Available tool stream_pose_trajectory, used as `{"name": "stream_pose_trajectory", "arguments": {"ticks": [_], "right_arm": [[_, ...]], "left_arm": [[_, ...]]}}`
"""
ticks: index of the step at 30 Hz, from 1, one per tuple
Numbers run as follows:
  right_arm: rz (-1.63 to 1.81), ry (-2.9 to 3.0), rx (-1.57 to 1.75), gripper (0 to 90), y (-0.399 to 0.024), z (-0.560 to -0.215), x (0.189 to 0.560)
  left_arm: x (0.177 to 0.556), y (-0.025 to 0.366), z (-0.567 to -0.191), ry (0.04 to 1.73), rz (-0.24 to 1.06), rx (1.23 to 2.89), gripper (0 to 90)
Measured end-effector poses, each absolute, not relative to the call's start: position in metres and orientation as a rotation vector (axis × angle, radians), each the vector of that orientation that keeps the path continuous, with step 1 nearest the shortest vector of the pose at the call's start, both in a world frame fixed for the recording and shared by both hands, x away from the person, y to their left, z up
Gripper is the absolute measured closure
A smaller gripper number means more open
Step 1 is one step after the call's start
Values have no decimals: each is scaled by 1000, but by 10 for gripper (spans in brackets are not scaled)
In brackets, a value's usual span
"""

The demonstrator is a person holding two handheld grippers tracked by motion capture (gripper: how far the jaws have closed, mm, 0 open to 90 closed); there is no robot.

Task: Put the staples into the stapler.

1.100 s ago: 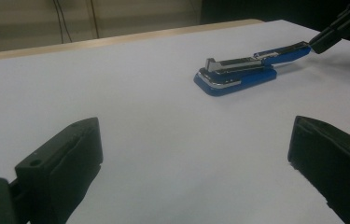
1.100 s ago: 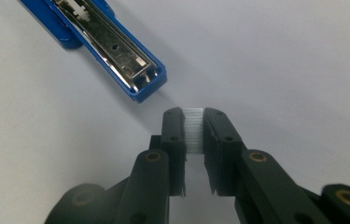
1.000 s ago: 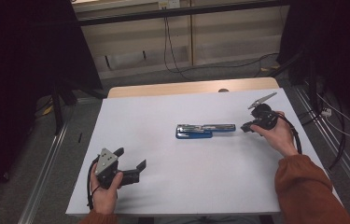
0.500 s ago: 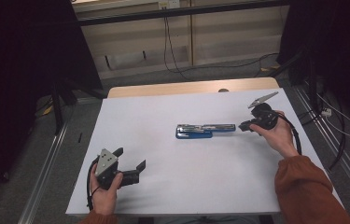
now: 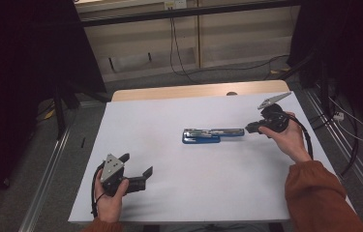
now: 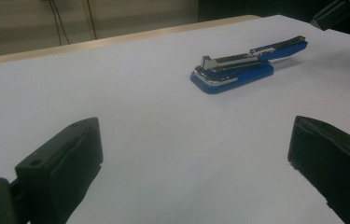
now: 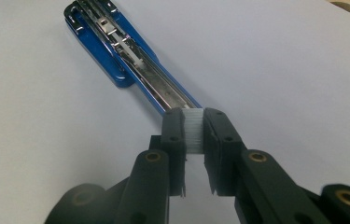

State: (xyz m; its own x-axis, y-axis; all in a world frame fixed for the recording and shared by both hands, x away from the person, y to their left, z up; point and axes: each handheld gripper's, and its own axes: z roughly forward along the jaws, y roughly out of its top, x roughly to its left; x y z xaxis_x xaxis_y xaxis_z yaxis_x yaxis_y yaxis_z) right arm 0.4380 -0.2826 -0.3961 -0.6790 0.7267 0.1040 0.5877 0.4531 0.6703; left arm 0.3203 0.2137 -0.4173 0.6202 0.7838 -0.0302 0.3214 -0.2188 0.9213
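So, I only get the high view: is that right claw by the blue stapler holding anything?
Observer: Yes. The right gripper view shows the right claw pinching a pale ribbed strip, which looks like staples.
Operator: Is the stapler shut?
Observer: No. The stapler lies folded open, metal channel facing up, with the strip just at its near end.
Operator: And the left claw?
Observer: The left gripper view shows the left claw wide open, nothing between its jaws.

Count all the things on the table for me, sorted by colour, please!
Blue: 1, the stapler, opened out flat.
White: 1, the strip of staples, held in the right gripper.
Black: 2, the right gripper and the left gripper.
Total: 4.
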Motion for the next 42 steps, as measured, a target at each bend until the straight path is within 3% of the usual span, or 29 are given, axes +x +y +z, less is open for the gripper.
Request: {"name": "stream_pose_trajectory", "arguments": {"ticks": [18, 42], "right_arm": [[1139, 2527, 999, 793, -257, -374, 434], [1152, 2598, 906, 793, -223, -373, 450]], "left_arm": [[321, 214, -418, 899, 557, 1800, 32], [321, 215, -417, 913, 555, 1800, 32]]}}
